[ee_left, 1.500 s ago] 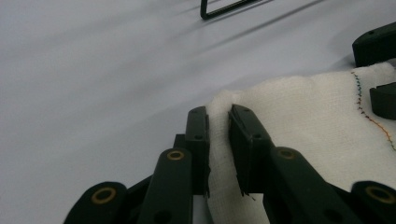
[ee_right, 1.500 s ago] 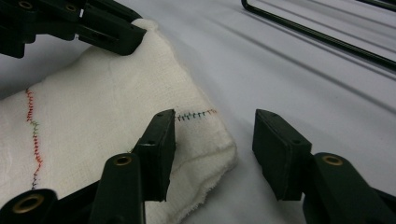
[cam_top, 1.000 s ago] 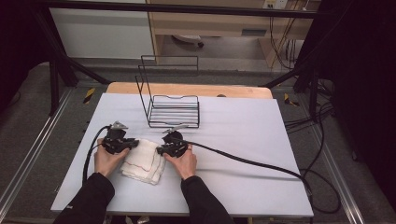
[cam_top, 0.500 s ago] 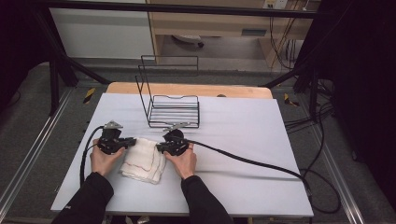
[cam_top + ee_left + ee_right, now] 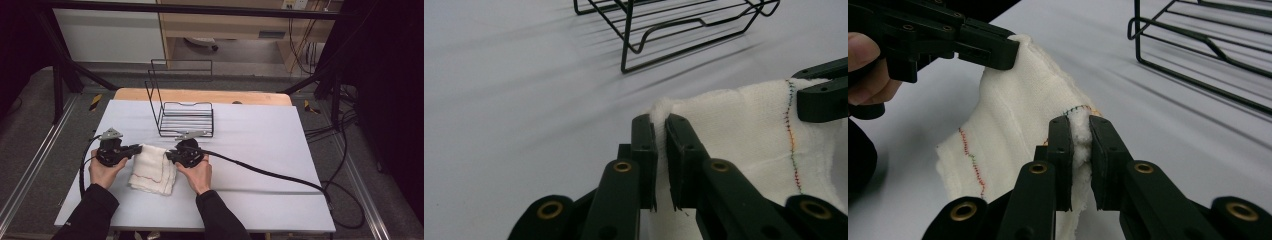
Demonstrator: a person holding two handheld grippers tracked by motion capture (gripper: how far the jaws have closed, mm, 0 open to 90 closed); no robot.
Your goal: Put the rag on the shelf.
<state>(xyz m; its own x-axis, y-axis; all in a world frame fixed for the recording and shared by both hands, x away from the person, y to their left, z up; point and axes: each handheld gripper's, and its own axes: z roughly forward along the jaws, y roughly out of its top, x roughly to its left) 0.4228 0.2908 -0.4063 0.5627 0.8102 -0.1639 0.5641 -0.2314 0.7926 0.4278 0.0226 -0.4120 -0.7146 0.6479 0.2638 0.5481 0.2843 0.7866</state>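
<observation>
A white cloth [image 5: 150, 169] with a coloured stitched line lies on the white table [image 5: 260, 140], its far edge lifted. My left gripper [image 5: 139, 148] pinches the cloth's far-left corner [image 5: 734, 125]; its jaws [image 5: 660, 120] have just been closing, and fabric is squeezed between the pads. My right gripper [image 5: 169, 155] grips the far-right corner [image 5: 1018, 100] the same way. Its jaws [image 5: 1079, 120] have also just been closing, with cloth bunched between them. The cloth hangs between the two grippers, and its near part rests on the table.
A black wire rack [image 5: 185, 117] stands just beyond the grippers at the table's middle back, also in the left gripper view [image 5: 674, 25] and the right gripper view [image 5: 1198, 40]. A black cable [image 5: 270, 175] trails right across the table. A wooden board [image 5: 200, 95] edges the far side.
Both hands have risen a little and the left has drifted left. The cloth's far edge has come up off the table and is drawn out between the grippers.
</observation>
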